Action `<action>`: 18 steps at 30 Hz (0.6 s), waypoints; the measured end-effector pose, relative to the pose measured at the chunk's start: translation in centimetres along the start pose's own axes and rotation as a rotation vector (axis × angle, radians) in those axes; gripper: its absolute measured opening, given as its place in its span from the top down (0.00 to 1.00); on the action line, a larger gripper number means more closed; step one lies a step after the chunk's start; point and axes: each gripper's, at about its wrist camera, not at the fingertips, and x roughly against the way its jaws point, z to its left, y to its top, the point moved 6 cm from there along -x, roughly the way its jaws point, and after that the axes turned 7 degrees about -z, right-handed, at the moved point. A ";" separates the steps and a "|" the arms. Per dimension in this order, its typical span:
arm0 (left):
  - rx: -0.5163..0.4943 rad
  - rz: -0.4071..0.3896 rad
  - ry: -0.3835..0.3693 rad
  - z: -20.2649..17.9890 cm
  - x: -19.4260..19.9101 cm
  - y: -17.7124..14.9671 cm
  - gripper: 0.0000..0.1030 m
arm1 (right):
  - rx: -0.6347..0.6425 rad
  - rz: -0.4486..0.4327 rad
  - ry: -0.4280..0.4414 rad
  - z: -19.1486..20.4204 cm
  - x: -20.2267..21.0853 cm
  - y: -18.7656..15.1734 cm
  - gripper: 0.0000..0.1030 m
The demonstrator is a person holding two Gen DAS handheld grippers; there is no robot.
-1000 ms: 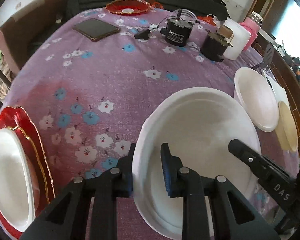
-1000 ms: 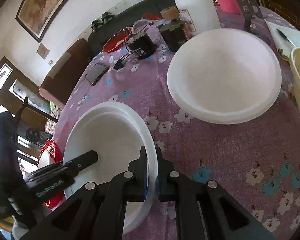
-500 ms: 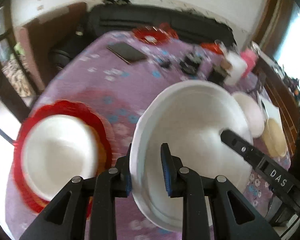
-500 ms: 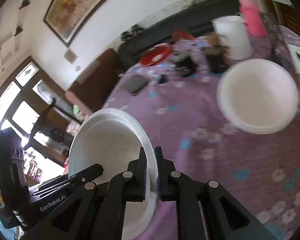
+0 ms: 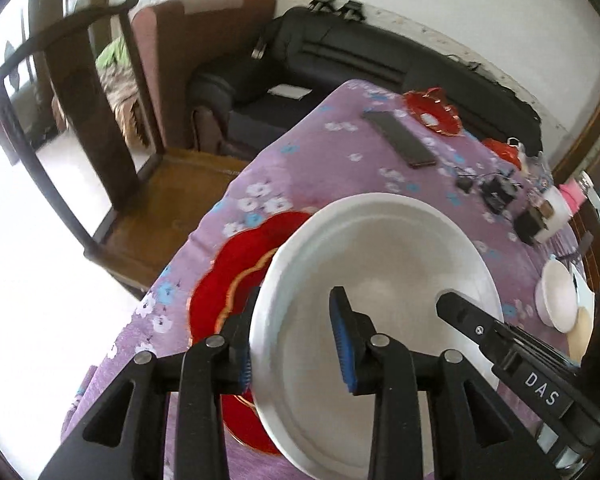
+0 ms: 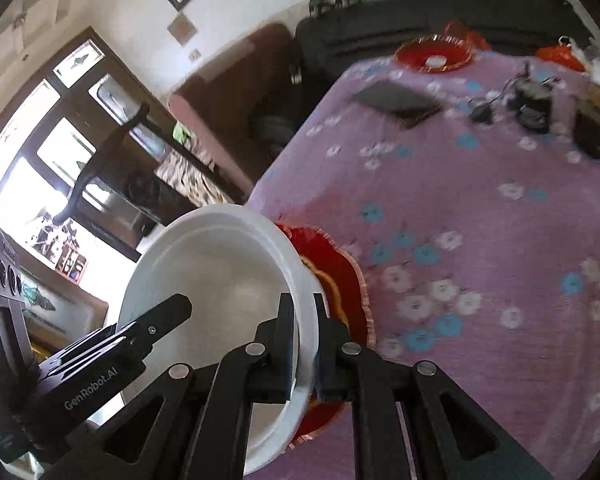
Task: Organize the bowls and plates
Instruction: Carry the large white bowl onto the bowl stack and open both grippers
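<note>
table: purple floral cloth | left tongs: opening, astride bowl rim | right tongs: pinching rim

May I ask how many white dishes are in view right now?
2: the large white dish lifted above the red plate, and a smaller white dish at the table's right side. Others may hide beneath the large one.

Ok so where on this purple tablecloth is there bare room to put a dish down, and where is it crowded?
Bare cloth runs through the table's middle, bordered by the red scalloped plate, the phone and the dark gadgets. The far edge is crowded: red glass dish, gadgets, cables. The near left corner is taken by the red plate under the held white plate.
</note>
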 end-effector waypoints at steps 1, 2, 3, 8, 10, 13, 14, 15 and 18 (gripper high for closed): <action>0.008 0.012 0.000 0.5 -0.6 0.0 0.70 | -0.003 0.010 -0.006 0.1 -0.5 0.0 0.90; 0.013 0.022 0.002 0.9 -1.2 0.0 0.70 | -0.004 0.021 -0.016 0.1 -1.2 0.0 0.90; 0.014 0.027 0.004 1.0 -1.6 -0.2 0.70 | -0.001 0.028 -0.027 0.2 -1.6 0.0 0.90; 0.024 0.042 0.017 1.6 -3.1 -0.4 0.64 | 0.043 0.036 -0.071 0.2 -2.3 0.0 0.91; 0.032 0.049 0.016 2.0 -3.4 -0.3 0.48 | 0.047 0.036 -0.079 -0.1 -2.4 0.3 0.91; 0.033 0.021 0.020 2.3 -2.8 -0.1 0.46 | 0.043 0.036 -0.086 -0.7 -2.6 0.5 0.90; 0.041 0.008 0.018 2.5 -2.4 0.0 0.45 | 0.046 0.033 -0.089 -0.7 -2.6 0.5 0.89; 0.052 -0.005 0.014 2.7 -2.0 0.1 0.43 | 0.053 0.028 -0.094 -0.7 -2.6 0.6 0.89; 0.078 -0.063 0.008 3.4 -0.3 0.6 0.41 | 0.074 -0.003 -0.118 -0.5 -2.3 0.7 0.87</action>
